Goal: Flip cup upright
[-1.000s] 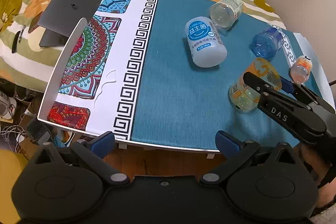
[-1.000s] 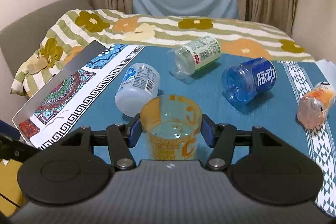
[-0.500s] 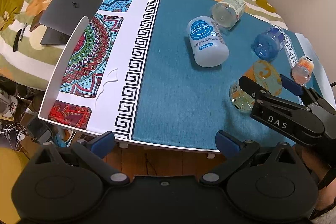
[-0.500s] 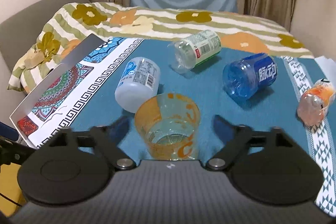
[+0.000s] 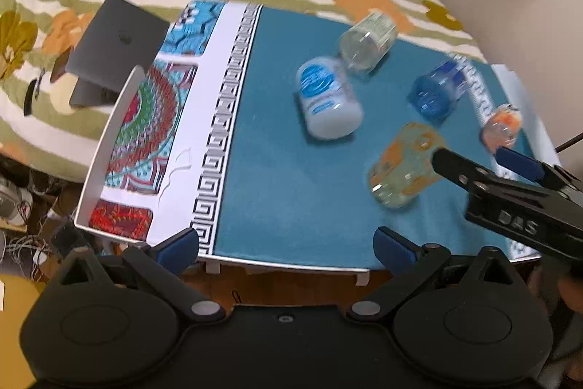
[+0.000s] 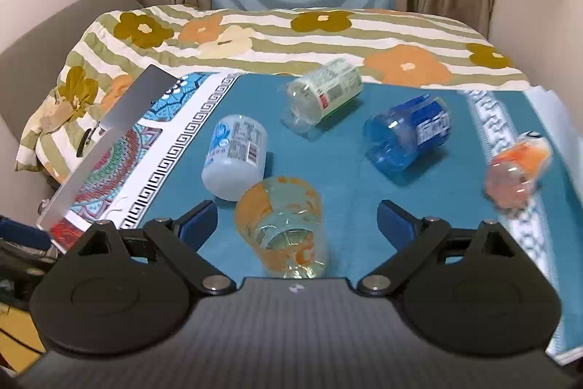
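The clear cup with orange print (image 6: 282, 225) stands upright on the teal cloth, mouth up, between the open jaws of my right gripper (image 6: 297, 219) without touching them. In the left wrist view the cup (image 5: 404, 164) sits at the right, just in front of the right gripper (image 5: 484, 163), whose fingers stand apart. My left gripper (image 5: 288, 245) is open and empty at the table's near edge, well left of the cup.
Several bottles lie on their sides on the cloth: a white one (image 6: 235, 161), a clear green-labelled one (image 6: 324, 95), a blue one (image 6: 408, 137) and a small orange one (image 6: 517, 170). A laptop (image 5: 113, 50) rests on the bed beyond the table's left edge.
My right gripper opened, let go of the cup and drew back a little. The cup stays standing on the cloth. The left gripper view shifted slightly.
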`<state>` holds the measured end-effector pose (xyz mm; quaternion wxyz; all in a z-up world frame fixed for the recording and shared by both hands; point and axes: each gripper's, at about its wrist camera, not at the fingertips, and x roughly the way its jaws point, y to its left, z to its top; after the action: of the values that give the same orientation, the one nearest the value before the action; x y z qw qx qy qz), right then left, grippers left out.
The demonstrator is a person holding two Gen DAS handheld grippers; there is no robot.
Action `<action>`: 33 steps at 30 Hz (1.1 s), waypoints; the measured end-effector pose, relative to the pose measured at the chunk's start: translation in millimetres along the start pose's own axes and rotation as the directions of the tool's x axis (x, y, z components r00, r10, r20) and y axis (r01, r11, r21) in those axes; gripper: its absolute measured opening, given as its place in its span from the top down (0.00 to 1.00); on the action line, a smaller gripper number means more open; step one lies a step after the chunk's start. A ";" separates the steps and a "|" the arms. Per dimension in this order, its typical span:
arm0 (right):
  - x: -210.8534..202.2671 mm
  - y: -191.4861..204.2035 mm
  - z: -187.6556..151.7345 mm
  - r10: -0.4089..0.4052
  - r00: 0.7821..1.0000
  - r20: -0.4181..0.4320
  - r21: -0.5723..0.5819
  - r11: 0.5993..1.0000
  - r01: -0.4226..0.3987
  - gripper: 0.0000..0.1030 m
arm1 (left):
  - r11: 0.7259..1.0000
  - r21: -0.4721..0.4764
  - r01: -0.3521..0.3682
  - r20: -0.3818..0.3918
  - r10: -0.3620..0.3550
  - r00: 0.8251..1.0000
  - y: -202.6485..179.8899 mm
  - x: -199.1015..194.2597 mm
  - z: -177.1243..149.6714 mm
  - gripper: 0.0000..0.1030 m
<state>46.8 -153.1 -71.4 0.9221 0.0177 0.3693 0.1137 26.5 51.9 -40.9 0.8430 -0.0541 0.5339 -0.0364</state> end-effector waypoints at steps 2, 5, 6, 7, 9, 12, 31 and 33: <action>-18.7 -1.4 8.1 -0.011 1.000 -0.013 -0.001 1.000 0.011 0.00 | 1.000 0.002 0.006 0.024 -0.006 1.000 -5.0 -11.5 2.5 0.00; -47.2 -6.7 19.8 -0.041 0.997 -0.058 0.005 0.999 0.041 0.00 | 1.000 0.020 0.001 0.062 -0.002 0.998 -13.8 -29.0 4.7 0.00; -58.1 -9.7 22.7 -0.051 0.997 -0.065 0.009 0.999 0.052 0.00 | 0.999 0.032 -0.007 0.075 0.005 0.997 -17.5 -34.7 4.4 0.00; -66.2 -11.6 24.8 -0.064 0.995 -0.077 0.009 0.998 0.065 0.00 | 0.999 0.045 -0.019 0.090 0.015 0.996 -21.4 -40.3 3.5 0.00; -81.9 -15.2 27.4 -0.101 0.989 -0.106 0.005 0.995 0.102 0.00 | 0.997 0.070 -0.042 0.117 0.034 0.993 -28.3 -48.4 0.7 0.00; -100.6 -24.5 25.8 -0.149 0.978 -0.147 0.012 0.988 0.152 0.00 | 0.991 0.110 -0.079 0.149 0.062 0.987 -39.1 -55.8 -7.6 0.00; -120.6 -57.1 -8.1 -0.190 0.954 -0.233 0.126 0.967 0.223 0.00 | 0.980 0.157 -0.119 0.193 0.088 0.977 -64.5 -56.9 -29.6 0.00; -120.7 -57.9 -7.1 -0.191 0.954 -0.229 0.128 0.966 0.224 0.00 | 0.979 0.163 -0.118 0.197 0.085 0.977 -66.3 -57.7 -29.4 0.00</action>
<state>-31.3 -236.7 -1.6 0.8796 0.0367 0.4741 -0.0115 -24.9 -8.5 7.0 0.8921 0.0439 0.4484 -0.0345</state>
